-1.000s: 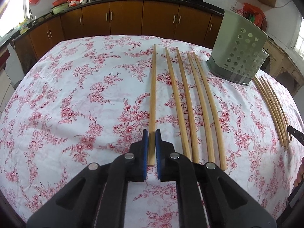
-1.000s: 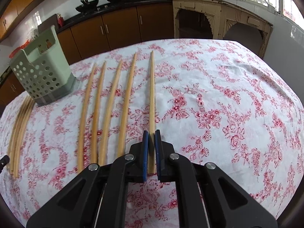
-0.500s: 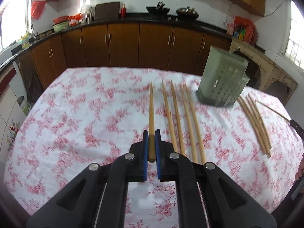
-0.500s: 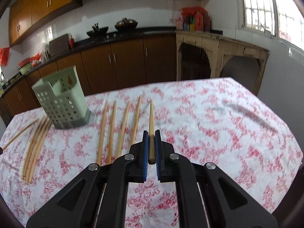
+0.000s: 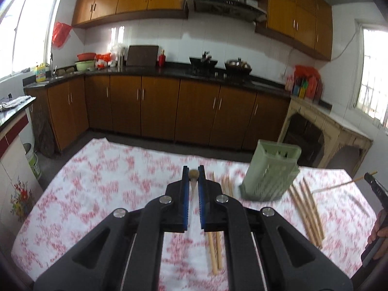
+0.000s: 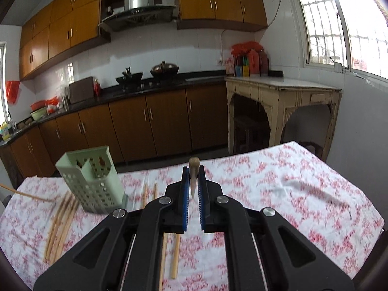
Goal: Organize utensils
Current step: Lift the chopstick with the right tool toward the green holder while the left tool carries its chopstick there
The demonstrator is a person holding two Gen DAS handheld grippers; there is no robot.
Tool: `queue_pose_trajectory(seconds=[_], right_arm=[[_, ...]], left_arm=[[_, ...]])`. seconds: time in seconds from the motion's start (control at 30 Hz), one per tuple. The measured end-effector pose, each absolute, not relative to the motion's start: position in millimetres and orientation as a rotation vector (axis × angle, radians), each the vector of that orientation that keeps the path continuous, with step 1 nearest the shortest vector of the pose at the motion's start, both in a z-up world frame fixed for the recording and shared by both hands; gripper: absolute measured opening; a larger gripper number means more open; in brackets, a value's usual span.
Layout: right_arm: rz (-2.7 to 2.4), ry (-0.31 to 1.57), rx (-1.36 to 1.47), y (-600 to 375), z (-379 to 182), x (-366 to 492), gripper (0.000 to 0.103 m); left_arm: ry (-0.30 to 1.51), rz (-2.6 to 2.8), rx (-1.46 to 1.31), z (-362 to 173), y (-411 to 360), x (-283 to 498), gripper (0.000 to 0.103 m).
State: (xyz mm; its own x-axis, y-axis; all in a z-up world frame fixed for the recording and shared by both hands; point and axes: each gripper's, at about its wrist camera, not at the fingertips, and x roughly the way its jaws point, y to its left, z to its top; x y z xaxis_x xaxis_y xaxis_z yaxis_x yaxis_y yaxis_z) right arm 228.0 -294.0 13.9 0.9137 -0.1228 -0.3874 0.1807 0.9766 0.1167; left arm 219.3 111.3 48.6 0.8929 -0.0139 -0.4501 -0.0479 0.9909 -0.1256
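Both jaws stay clamped, the left gripper (image 5: 193, 178) and the right gripper (image 6: 194, 178) each pinching one pale wooden chopstick (image 5: 193, 175), now lifted clear of the floral tablecloth (image 5: 109, 189) where they lay a second ago. Each stick (image 6: 194, 169) points end-on. Other chopsticks (image 5: 308, 208) lie beside the green holder (image 5: 271, 174).

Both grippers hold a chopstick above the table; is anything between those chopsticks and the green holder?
Nothing visible: the left chopstick and right chopstick have open air to the green holder, whose top is open.
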Motion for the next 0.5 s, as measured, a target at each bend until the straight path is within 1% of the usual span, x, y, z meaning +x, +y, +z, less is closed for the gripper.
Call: queue_pose_trajectory(seconds=[0.2, 0.5], right_arm=[[-0.140, 0.373, 0.184, -299, 23, 240, 0.007], [-0.133, 0.365, 0.210, -303, 28, 247, 0.007]], left_arm=[[0.421, 0.023, -0.125, 70, 109, 231, 0.008], [0.411, 0.021, -0.108, 79, 105, 240, 0.008]])
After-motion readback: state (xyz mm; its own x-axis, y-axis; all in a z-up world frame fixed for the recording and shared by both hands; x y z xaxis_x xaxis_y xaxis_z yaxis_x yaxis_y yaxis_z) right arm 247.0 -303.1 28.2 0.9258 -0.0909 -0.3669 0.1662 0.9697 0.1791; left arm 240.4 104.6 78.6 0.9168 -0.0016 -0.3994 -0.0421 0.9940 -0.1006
